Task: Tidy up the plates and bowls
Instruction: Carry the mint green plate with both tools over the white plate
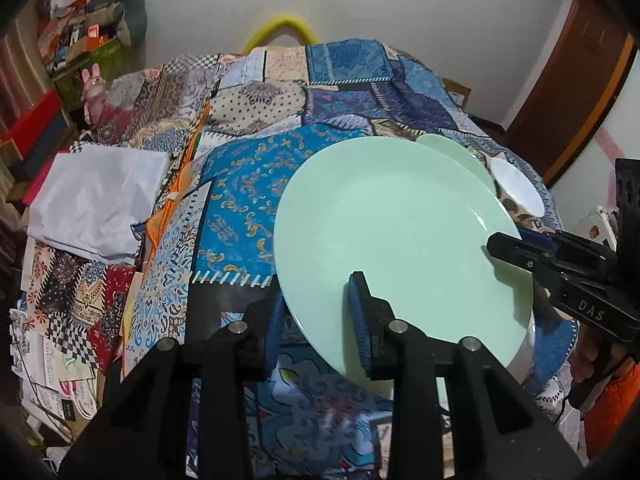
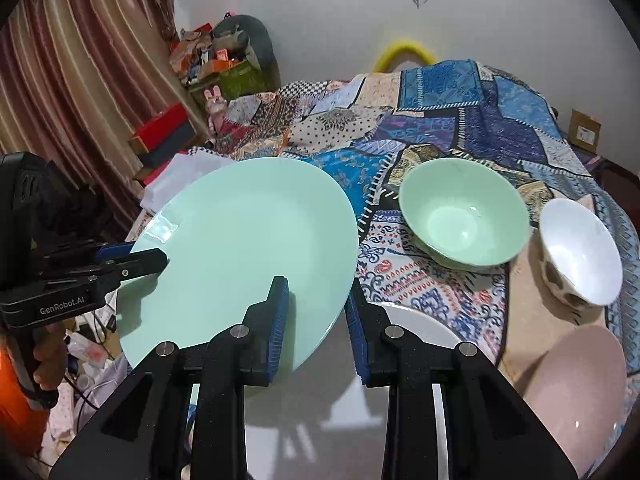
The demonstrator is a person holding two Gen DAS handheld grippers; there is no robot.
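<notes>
The green plate [image 1: 392,232] is held clear of the patchwork cloth [image 1: 240,184], gripped at two points on its rim and tilted. The left gripper [image 1: 316,320] is closed narrowly on the near edge of the plate: one blue-padded finger lies on the upper face and the other passes beneath the rim. The right gripper [image 2: 318,328] is closed in the same manner on the opposite edge, one finger on top and one below. In the left wrist view the right gripper enters from the right side, its fingers clamped on the plate's rim; in the right wrist view the left gripper enters from the left side in the same way. Below the raised plate, a white plate [image 2: 424,328] rests on the cloth, partly covered by the green one. Beyond it stands a green bowl [image 2: 464,220], and to its right a white bowl [image 2: 580,252] with a patterned outer wall. A pink bowl [image 2: 576,392] lies at the lower right edge of the right wrist view. A folded white cloth [image 1: 96,200] lies at the left of the surface.
</notes>
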